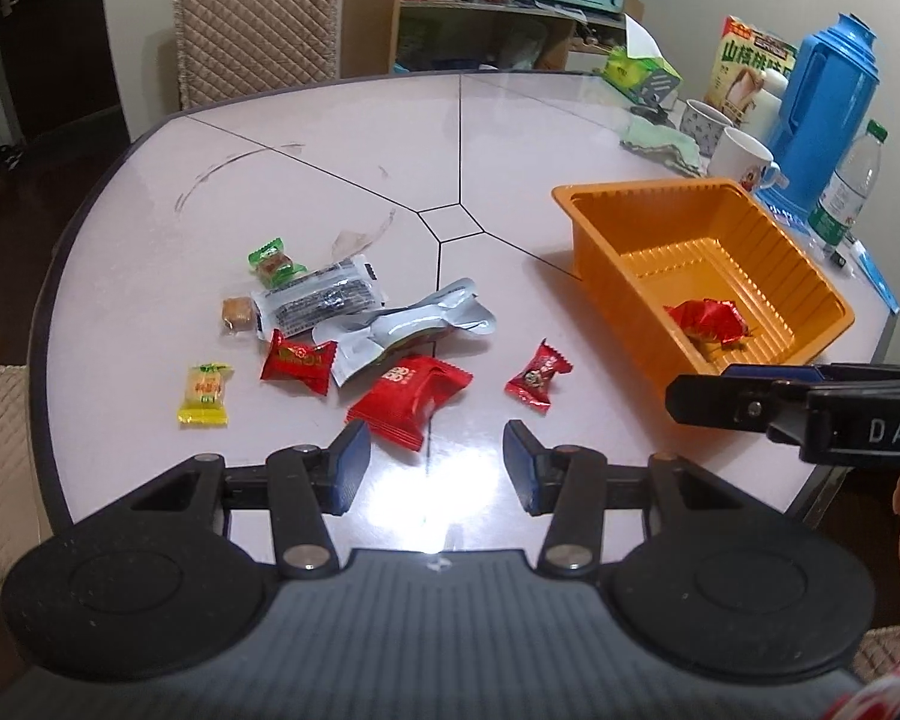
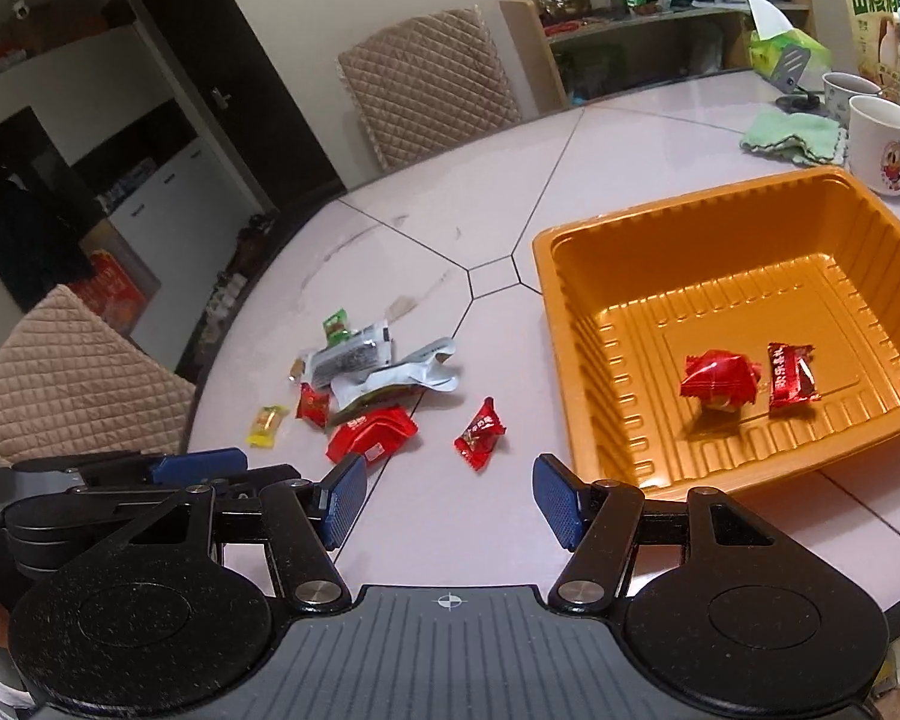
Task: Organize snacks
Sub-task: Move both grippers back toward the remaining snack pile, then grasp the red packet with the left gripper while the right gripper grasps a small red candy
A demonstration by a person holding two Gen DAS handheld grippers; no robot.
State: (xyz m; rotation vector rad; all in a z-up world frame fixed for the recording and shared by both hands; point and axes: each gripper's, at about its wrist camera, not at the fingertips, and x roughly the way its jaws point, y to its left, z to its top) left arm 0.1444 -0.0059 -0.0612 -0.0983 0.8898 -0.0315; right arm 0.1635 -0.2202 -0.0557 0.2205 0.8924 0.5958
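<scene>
Left wrist view: left gripper (image 1: 435, 465) spread and empty above the tabletop (image 1: 330, 180), just short of a large red packet (image 1: 411, 399). Loose snacks (image 1: 324, 300) lie beyond. Right gripper (image 2: 450, 501), likewise spread and empty, hovers beside the orange tray (image 2: 678, 222) containing two red candies (image 2: 720, 384).

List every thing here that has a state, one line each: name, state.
Left claw: open, empty.
Right claw: open, empty.
Orange tray: upright, two red snacks inside.
Crumpled red wrapper: in tray.
Dark red candy: in tray, sealed.
Big red packet: on table, sealed.
Small red candy: on table, lying apart.
Silver pouch: torn open, flat.
Water bottle: upright, capped.
</scene>
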